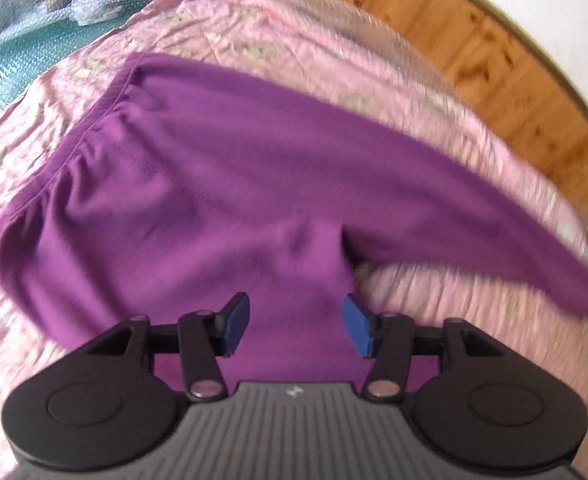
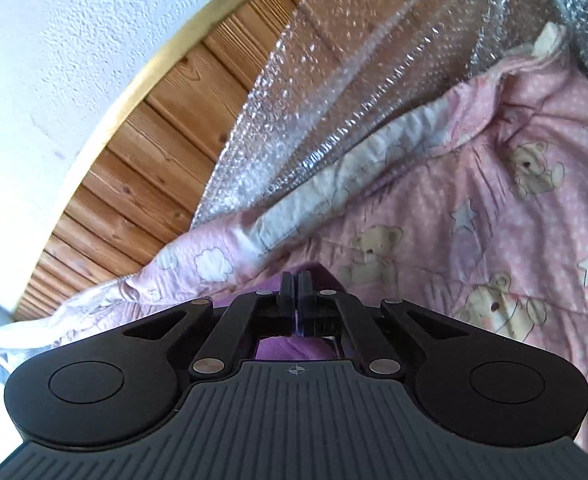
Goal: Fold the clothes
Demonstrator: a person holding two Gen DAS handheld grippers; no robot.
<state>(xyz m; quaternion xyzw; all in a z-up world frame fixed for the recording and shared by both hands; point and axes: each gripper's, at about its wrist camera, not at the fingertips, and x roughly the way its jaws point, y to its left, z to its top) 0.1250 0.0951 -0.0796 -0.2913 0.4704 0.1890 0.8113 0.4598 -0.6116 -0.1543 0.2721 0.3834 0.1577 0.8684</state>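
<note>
Purple trousers lie spread on a pink bedspread, waistband to the left and one leg stretching to the right. My left gripper hovers over the lower part of the trousers, its blue pads wide apart and holding nothing. In the right wrist view, my right gripper has its jaws pressed together. Purple cloth shows just under and around its tips, so it appears pinched on the trousers. The pinched edge itself is hidden by the fingers.
The pink teddy-bear bedspread covers the work surface. Bubble wrap hangs along its far edge. Beyond are wooden boards and a white wall. A green bubble-wrapped surface sits at the far left.
</note>
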